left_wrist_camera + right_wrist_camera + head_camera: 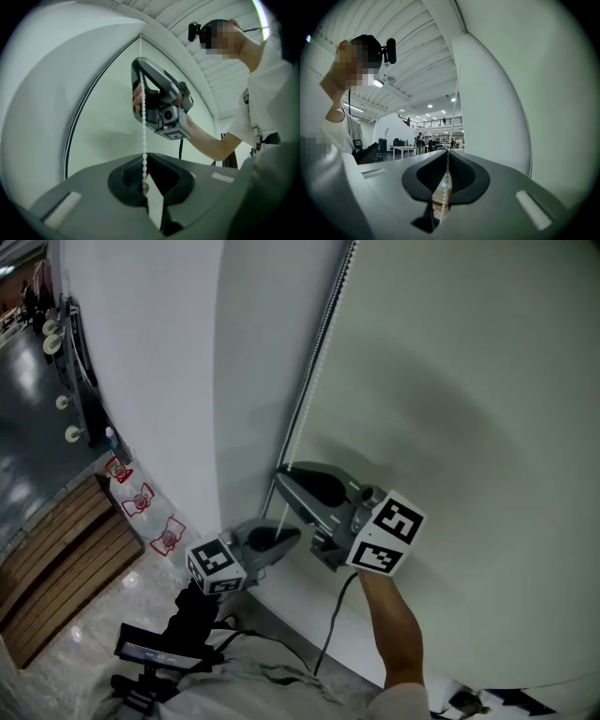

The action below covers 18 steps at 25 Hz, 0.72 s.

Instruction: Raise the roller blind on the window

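— Starting nearest the person, what does the left gripper (144,164) have?

— Its jaws are pressed together on the bead chain (143,126), which comes straight down into the ribbed pads. In the head view this gripper is the lower of the two, low on the chain.

— And the right gripper (448,157)?

— It sits just above, on the same chain. Its jaws stand at a narrow slit with the beads clamped in it, and the chain runs through the pads from top to bottom. A black cable (330,629) drops from its body toward the person's waist.

— How close are the two tools?

— They are near, one over the other, and not touching. A short run of chain shows between them.

— Where is the chain against the blind?

— It runs along the left edge of the roller blind (469,381) and rises to the top of the head view. The blind is a pale green sheet hanging over the window. Its bottom edge sits low, at the lower right of the head view.

— What room is there to move?

— To the right there is only flat fabric, close behind both grippers. To the left a white wall (159,352) meets the blind's edge. Past that wall's foot the pale floor (84,634) spreads out, with a wooden slatted platform (52,554) beside it.

— And farther off?

— The right gripper view looks past the person into a wide hall (422,140) with tables, several people and a railed gallery under ceiling lights.
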Tool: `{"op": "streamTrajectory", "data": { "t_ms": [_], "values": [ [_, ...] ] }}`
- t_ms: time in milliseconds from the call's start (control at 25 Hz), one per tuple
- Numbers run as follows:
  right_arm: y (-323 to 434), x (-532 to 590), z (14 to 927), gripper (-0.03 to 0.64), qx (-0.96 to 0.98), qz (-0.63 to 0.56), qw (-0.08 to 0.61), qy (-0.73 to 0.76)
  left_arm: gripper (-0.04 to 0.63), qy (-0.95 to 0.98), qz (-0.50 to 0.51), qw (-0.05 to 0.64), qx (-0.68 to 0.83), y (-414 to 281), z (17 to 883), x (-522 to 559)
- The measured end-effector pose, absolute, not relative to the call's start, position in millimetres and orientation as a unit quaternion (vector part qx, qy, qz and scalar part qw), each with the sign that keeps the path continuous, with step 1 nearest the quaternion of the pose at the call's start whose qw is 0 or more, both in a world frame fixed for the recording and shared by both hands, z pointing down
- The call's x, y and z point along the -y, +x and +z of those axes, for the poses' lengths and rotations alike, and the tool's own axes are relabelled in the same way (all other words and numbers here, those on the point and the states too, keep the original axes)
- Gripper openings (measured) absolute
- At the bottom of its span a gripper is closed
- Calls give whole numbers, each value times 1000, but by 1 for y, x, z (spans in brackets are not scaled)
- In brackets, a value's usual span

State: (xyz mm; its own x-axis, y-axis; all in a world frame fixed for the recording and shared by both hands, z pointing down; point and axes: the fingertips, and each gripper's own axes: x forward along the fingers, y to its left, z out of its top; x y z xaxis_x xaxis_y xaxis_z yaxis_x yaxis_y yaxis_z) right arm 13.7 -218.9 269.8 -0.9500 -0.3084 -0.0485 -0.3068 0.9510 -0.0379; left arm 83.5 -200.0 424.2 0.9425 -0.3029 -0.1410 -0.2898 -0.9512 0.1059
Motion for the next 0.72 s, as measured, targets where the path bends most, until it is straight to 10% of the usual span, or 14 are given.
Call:
{"op": "streamTrajectory", "data": {
  "t_ms": [560,720],
  "values": [
    [27,221,351,21,-982,-41,-29,-180,-2,987,-70,57,129,90,432,194],
    [27,226,315,156,-987,-43,21,-156,-2,987,-76,52,128,89,427,195]
  ]
}}
